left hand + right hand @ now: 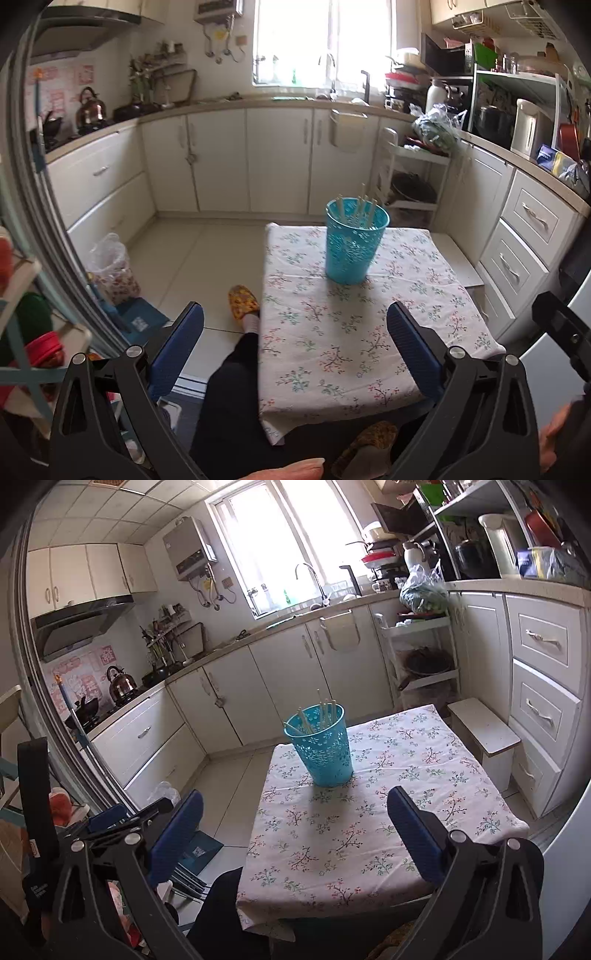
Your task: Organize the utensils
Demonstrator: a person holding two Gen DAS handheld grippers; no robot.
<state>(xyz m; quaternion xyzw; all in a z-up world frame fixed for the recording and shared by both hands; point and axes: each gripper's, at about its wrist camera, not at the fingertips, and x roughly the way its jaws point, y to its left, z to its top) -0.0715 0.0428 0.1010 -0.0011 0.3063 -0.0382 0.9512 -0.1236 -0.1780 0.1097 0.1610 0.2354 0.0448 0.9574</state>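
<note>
A turquoise perforated plastic holder [354, 243] stands upright on the far half of a small table under a floral cloth [332, 354]. Several pale chopsticks [360, 212] lean inside it, tips above the rim. The right wrist view shows the same holder [323, 746] and chopsticks [325, 710]. My left gripper [295, 347] is open and empty, held back over the table's near end, well short of the holder. My right gripper [295, 827] is also open and empty, a similar distance back. The left gripper's blue finger [110, 818] shows at the left of the right wrist view.
White kitchen cabinets [221, 158] ring the room. A white step stool [484, 734] sits right of the table, a bin with a plastic liner [114, 266] on the floor to the left. A person's dark-trousered legs and yellow slippers [242, 302] flank the table's near left corner.
</note>
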